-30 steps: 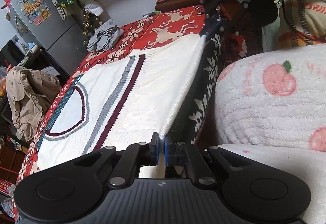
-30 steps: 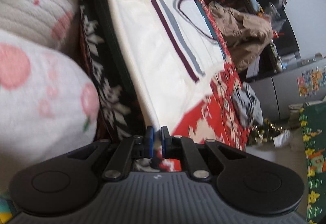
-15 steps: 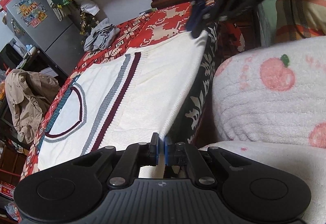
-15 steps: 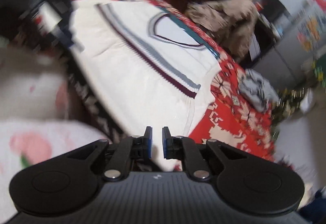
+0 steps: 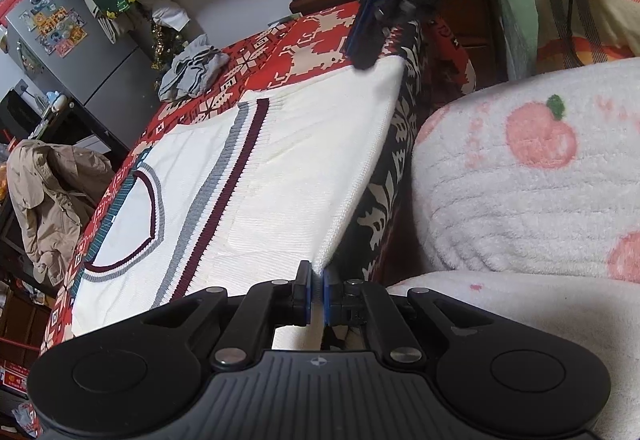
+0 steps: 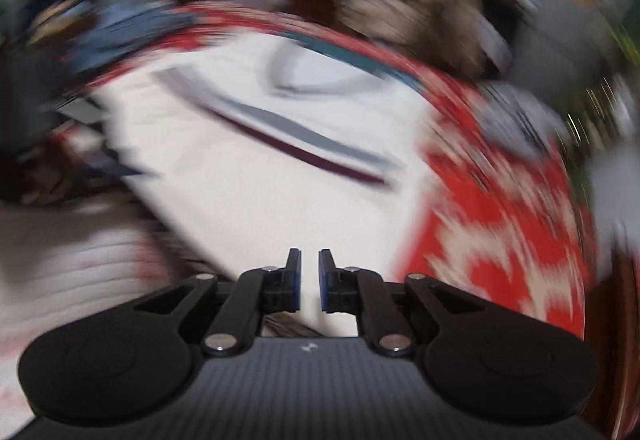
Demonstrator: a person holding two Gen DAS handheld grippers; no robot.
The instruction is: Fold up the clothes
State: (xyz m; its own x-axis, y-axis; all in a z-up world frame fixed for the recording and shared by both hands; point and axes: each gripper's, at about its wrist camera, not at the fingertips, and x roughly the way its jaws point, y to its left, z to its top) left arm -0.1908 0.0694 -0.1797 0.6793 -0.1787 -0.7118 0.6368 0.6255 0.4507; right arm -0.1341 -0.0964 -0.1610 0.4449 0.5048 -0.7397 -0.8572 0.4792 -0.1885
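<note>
1. The cream knit vest (image 5: 280, 176) lay flat on the red patterned surface (image 5: 304, 44), filling mid-frame.
2. The left gripper (image 5: 316, 294) had its fingers pinched on the vest's hem corner.
3. The right gripper (image 6: 309, 282) was slightly parted and held nothing, its view blurred.
4. Risk: with one corner held, the hem could drag askew.
5. A grey garment (image 5: 192, 72) lay upper left, clear of the vest.

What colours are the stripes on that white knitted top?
Grey and dark maroon bands on the cream knitted sweater, clearest in the left wrist view.
</note>
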